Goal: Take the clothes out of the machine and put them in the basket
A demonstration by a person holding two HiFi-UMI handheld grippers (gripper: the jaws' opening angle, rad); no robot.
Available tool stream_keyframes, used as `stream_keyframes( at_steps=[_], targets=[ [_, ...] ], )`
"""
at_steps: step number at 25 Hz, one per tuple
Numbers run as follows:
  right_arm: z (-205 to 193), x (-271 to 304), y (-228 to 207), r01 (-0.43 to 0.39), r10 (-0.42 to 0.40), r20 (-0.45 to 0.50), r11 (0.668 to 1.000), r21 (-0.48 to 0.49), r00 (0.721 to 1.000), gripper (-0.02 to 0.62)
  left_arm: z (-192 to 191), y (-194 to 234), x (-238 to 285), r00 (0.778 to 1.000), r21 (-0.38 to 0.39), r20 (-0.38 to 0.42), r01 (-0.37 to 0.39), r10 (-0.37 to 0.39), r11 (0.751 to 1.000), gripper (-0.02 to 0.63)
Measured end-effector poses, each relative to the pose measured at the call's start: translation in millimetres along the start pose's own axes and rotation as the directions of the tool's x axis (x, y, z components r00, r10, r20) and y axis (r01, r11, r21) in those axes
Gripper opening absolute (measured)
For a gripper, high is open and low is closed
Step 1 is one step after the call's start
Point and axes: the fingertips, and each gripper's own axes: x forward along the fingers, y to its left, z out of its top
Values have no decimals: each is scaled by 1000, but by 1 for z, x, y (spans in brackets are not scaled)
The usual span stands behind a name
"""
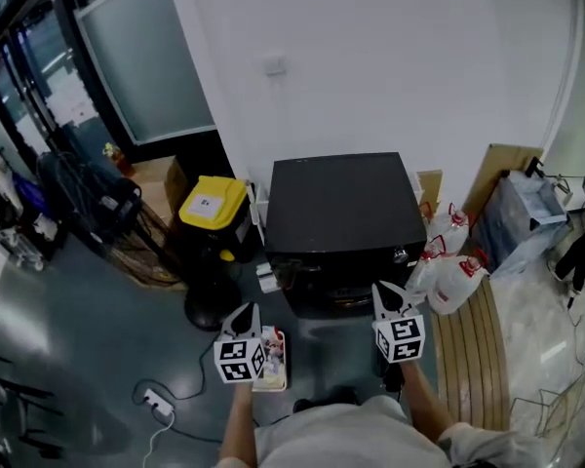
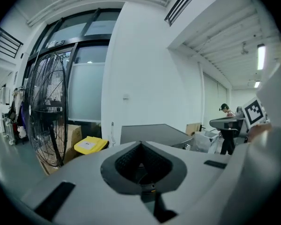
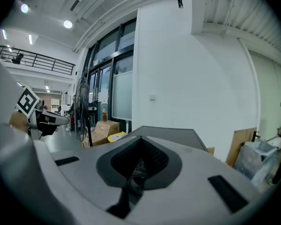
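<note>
The left gripper (image 2: 140, 145) has its two jaws brought together. The tips meet in a point and nothing is between the dark pads. The right gripper (image 3: 141, 139) is in the same state, with its jaws together and nothing in them. In the head view both are held low in front of the person, the left gripper (image 1: 243, 320) to the left and the right gripper (image 1: 389, 298) to the right. They are well apart from each other, and each points forward.

Just beside the left gripper's marker cube lies a flat, colourful object (image 1: 274, 360) on the floor. What it is cannot be told.

The machine (image 1: 339, 208) stands directly ahead of the two grippers. It is a black box with a flat top, and its back is against the white wall (image 1: 370, 66). The right gripper is near its front right corner. The left gripper is lower and a little to the left of its front. The front face is dark, and the door and the inside cannot be made out.

Left of the machine is a bin with a yellow lid (image 1: 213, 203), and behind this a cardboard box (image 1: 154, 175). A large standing fan (image 2: 49, 111) is further to the left. To the right of the machine several white plastic bags (image 1: 447, 279) lie together, touching a wooden slatted bench (image 1: 478, 354). A white power strip (image 1: 157, 404) lies on the grey floor at the lower left.
</note>
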Motion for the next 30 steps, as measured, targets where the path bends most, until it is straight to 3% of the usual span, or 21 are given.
stream_keyframes(
  at_steps=[30],
  targets=[
    [24,23,5,-39,40,8,998,-57,999,24,14,-5,13,1000,-6,20,9,-9,1000,18]
  ],
)
